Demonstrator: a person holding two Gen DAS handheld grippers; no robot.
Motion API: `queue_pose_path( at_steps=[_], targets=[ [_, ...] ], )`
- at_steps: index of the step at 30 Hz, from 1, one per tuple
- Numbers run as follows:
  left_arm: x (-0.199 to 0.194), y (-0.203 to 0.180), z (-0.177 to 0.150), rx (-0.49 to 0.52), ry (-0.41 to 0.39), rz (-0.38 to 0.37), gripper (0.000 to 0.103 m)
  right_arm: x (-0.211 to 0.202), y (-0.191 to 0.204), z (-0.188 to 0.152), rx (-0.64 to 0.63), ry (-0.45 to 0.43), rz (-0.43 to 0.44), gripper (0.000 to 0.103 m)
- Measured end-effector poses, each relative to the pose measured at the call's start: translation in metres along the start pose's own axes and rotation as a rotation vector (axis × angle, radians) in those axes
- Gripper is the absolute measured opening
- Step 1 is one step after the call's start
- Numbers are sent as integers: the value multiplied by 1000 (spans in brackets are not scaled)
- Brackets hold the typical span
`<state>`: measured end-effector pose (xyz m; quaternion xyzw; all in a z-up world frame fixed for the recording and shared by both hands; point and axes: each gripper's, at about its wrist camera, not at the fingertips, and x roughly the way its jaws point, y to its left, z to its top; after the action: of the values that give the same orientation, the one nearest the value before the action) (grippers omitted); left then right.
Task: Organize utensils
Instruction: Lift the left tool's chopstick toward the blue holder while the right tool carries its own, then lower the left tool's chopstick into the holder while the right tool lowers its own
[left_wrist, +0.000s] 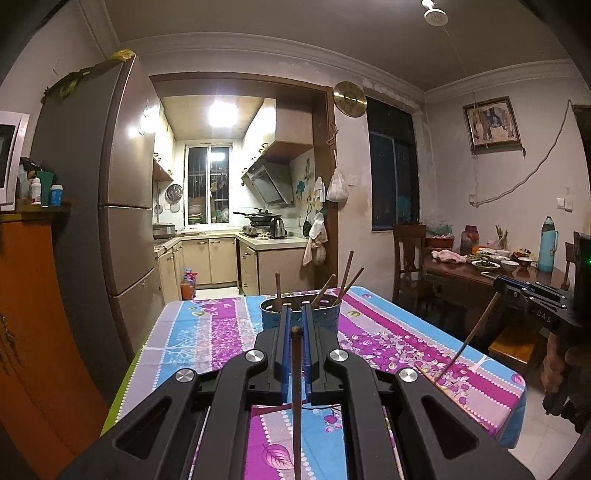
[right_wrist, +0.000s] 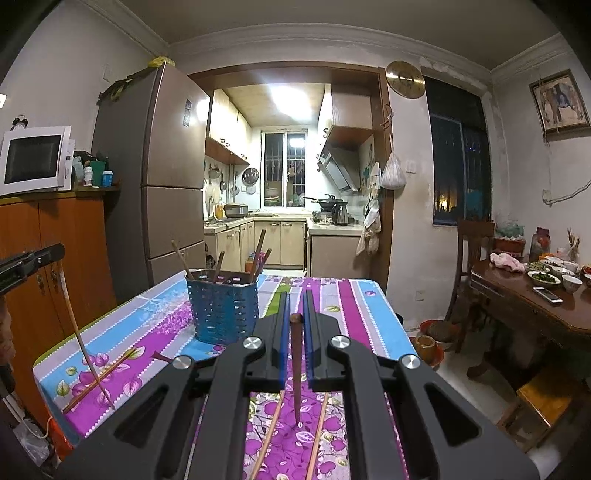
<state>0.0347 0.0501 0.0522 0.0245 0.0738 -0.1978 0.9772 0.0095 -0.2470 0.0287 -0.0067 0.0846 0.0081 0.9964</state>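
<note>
A blue perforated utensil holder (left_wrist: 301, 314) (right_wrist: 223, 306) stands on the flowered tablecloth with several wooden chopsticks (left_wrist: 347, 273) (right_wrist: 258, 254) in it. My left gripper (left_wrist: 295, 314) is shut on a dark chopstick (left_wrist: 296, 387), held upright just before the holder. My right gripper (right_wrist: 296, 302) is shut on a dark chopstick (right_wrist: 296, 369), its tip down near the cloth, to the right of the holder. Each gripper shows in the other's view, the right one (left_wrist: 532, 299) and the left one (right_wrist: 29, 262), each with its chopstick hanging down.
Loose chopsticks lie on the cloth (right_wrist: 99, 380) (right_wrist: 271, 432) (right_wrist: 317, 435). The table edge (left_wrist: 517, 380) drops off at the right. A dining table with bowls (right_wrist: 554, 284), a chair (left_wrist: 410, 258), a fridge (right_wrist: 162, 184) and an orange cabinet (right_wrist: 55, 258) surround it.
</note>
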Motion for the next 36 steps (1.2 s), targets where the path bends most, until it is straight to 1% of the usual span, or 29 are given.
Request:
queue_pose_path(
  at_steps=[12,17,20,24,27,30,32,36],
  targets=[
    [0,1,6,1,-2,-8,7,1,-1,9,6,-8,16,5],
    [3,-1,11,0,-7,-20,7,6,1,18,13,-13,42,5],
    [6,-4,20,12,-28,-23,7,8,3,28,6,-26,65,5],
    [17,-2,44,4,-71,-40,7,21,8,59,10,-54,113,5],
    [31,-1,74,-11,-116,-59,7,35,13,92,28,-87,153,5],
    [49,0,109,40,-186,-14,7,48,16,125,46,-124,185,5],
    [61,1,126,61,-212,17,7,57,19,149,52,-159,190,5],
    [93,12,163,131,-266,86,7,79,26,184,48,-213,188,5]
  ],
)
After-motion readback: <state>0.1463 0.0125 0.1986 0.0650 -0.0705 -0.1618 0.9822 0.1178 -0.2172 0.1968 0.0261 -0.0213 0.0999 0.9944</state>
